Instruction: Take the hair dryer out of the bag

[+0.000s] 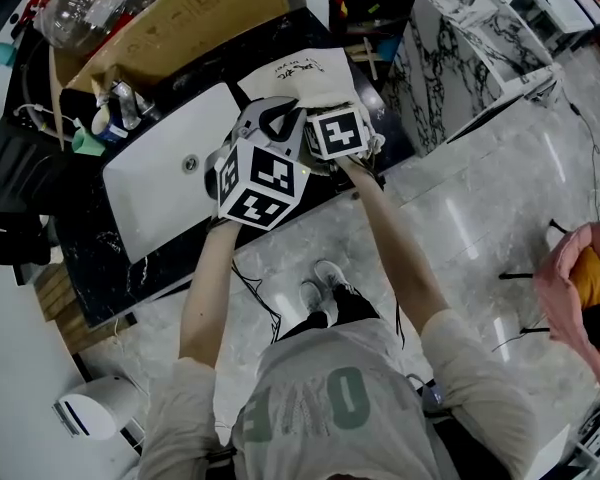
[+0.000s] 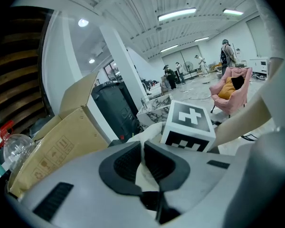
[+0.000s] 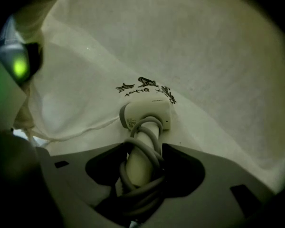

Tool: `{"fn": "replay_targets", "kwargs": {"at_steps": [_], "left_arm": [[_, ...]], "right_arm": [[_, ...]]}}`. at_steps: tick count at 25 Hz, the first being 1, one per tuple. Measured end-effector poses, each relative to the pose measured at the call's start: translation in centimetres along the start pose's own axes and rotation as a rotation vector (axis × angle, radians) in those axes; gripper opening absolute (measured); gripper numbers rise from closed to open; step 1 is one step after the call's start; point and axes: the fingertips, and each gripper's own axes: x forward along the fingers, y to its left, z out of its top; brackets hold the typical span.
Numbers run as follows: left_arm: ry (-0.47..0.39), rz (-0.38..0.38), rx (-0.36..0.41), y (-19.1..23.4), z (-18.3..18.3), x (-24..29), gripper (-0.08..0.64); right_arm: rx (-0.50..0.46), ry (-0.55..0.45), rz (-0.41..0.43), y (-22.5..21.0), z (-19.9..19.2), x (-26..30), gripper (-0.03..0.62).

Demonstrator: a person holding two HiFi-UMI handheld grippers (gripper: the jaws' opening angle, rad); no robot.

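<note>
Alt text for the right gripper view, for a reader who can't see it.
A white hair dryer, grey cord wound round its handle, sits gripped between the jaws of the right tool. Cream cloth of the bag surrounds it.

A white sink (image 1: 165, 178) is set in a black counter (image 1: 85, 263). Behind the sink stands an open cardboard box (image 1: 190, 13). To the right of the sink is a marble-patterned cabinet (image 1: 460, 58). Pale glossy floor (image 1: 480, 218) spreads in front of the sink, with a pink armchair (image 1: 570, 278) well off to its right. Strip lights (image 2: 176, 14) line the ribbed ceiling overhead.
</note>
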Motion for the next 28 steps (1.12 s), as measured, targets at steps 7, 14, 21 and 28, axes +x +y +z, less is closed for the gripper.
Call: {"fn": "replay_targets", "kwargs": {"at_steps": [7,14,21,28], "left_arm": [[0.046,0.000,0.041,-1.1,-0.6,0.6,0.044],[0.076,-0.004,0.042,-2.0,-1.9,0.9,0.044],[0.094,-0.022,0.045,-3.3,-2.6,1.3,0.044],[0.105,-0.045,0.058,-4.6,-3.1,1.7,0.044]], "right_arm": [[-0.008,-0.055,-0.051,-0.5,-1.6,-3.8,0.245],[0.039,-0.120,-0.020,0.6,-6.0,-9.3,0.245],[0.059,-0.194,-0.023,1.6,-10.6,-14.5,0.245],[0.048,-0.233,-0.055,2.6,-15.5,-18.7,0.245]]}}
